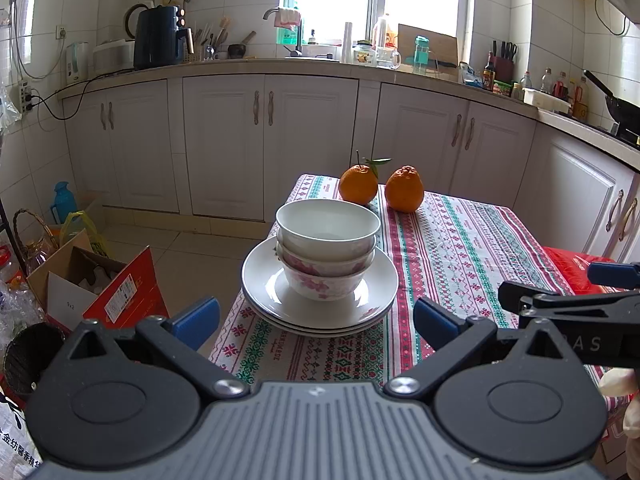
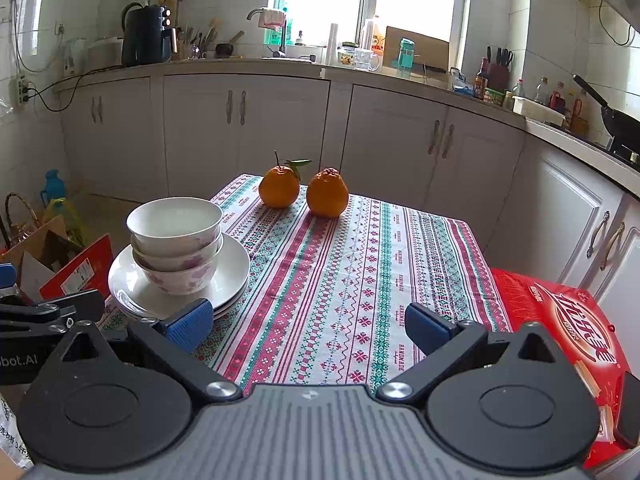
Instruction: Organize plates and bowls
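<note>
Three nested bowls [image 1: 327, 252] [image 2: 176, 248], white with pink flowers, stand on a stack of white plates [image 1: 264, 280] [image 2: 236, 272] at the left edge of the table. My left gripper [image 1: 316, 322] is open, just short of the plates, with the stack between its blue pads. My right gripper [image 2: 308, 326] is open over bare tablecloth to the right of the stack, holding nothing. In the left wrist view, the right gripper [image 1: 568, 292] shows at the right edge. In the right wrist view, part of the left gripper [image 2: 40, 312] shows at the left edge.
Two oranges [image 1: 382, 188] [image 2: 304, 192] sit at the far end of the patterned tablecloth [image 1: 460, 248] [image 2: 352, 260]. A red box [image 2: 568, 320] lies at the table's right side. Cardboard boxes [image 1: 92, 284] and a basket stand on the floor to the left. Kitchen cabinets [image 1: 268, 140] line the back.
</note>
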A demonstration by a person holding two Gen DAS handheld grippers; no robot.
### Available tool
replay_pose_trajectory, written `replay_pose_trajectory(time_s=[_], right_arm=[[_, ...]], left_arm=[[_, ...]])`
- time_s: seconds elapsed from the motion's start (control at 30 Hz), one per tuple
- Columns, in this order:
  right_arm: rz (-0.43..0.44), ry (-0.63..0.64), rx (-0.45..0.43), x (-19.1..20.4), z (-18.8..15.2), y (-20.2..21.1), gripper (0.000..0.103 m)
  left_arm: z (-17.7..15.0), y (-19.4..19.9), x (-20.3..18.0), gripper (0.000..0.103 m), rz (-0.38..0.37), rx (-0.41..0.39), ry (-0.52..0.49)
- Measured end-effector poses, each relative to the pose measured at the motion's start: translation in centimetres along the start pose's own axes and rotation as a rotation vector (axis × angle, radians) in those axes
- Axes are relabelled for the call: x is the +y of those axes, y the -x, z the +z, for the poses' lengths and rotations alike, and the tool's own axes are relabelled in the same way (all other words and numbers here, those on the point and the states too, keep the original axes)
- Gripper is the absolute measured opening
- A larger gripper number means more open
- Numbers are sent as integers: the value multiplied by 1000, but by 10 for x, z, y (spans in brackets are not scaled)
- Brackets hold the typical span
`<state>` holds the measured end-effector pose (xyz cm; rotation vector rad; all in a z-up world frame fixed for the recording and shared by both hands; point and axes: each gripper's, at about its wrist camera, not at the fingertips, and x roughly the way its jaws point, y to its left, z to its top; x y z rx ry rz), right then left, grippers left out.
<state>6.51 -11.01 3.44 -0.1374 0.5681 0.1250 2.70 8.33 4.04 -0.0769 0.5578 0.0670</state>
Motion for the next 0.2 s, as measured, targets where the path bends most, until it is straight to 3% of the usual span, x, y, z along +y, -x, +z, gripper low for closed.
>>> replay_pose_trajectory(time_s=[0.2], right_arm=[[-3,1,2,0,0,0,103]], left_arm=[[-1,-1,0,102,-3,6,4]])
